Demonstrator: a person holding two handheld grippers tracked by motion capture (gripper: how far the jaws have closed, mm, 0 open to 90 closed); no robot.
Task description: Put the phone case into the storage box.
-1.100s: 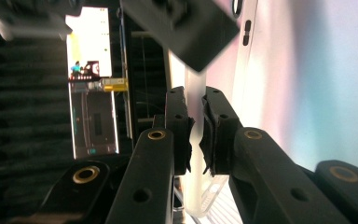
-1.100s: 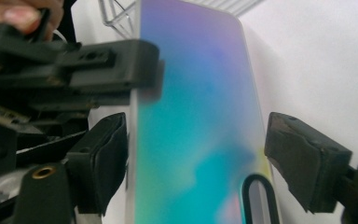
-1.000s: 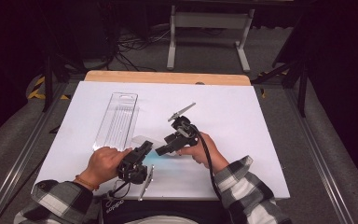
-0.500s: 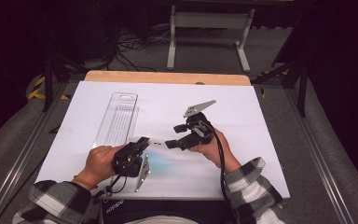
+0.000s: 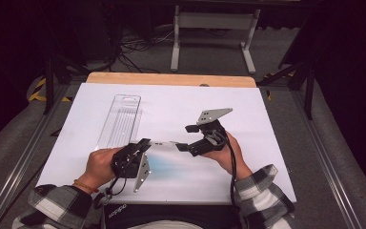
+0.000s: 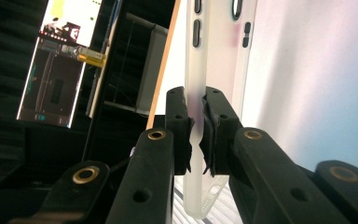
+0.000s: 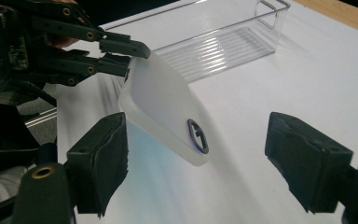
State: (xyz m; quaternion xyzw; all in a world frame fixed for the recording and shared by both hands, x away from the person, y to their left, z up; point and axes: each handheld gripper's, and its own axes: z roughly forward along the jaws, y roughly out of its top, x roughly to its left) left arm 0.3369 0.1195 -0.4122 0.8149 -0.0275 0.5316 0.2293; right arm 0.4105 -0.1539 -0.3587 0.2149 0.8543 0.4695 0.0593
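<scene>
White table sheet [image 5: 171, 105] under both hands, left gripper [image 5: 140, 145] clamped on frosted phone case [image 7: 163, 109] near 7 o'clock, right gripper [image 5: 183, 143] spread wide, now backed off toward 3 o'clock, clear plastic box [image 5: 121, 119] unmoved at 10 o'clock.

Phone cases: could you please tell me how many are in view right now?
1. The translucent phone case is pinched at its edge by the left gripper, held above the white table, between the right gripper's open jaws.
</scene>
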